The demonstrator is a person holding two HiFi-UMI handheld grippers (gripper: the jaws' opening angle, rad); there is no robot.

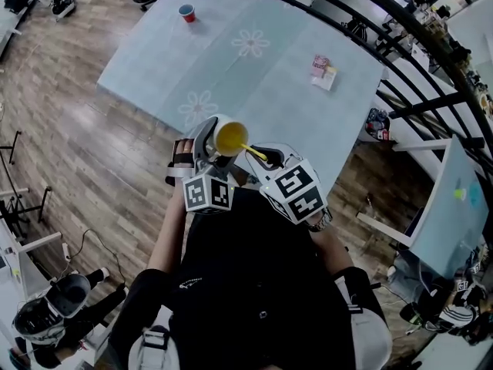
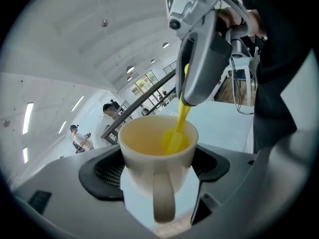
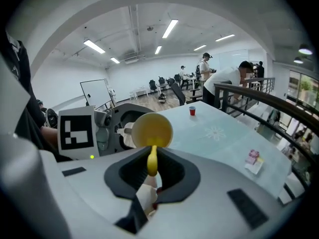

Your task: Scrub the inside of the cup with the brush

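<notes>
Cup (image 2: 158,151) sits clamped in my left gripper (image 2: 158,176), held over the near edge of the table (image 1: 269,68); my right gripper (image 3: 152,177) pinches the yellow brush (image 2: 178,131), its tip inside the cup.

cup (image 2: 157,153): pale outside, yellow inside, loop handle; clamped between jaws of left gripper (image 2: 159,198), held in air, mouth tilted toward right gripper (image 3: 149,183) | brush (image 2: 179,126): yellow, slim handle held in right gripper, head inside cup
</notes>
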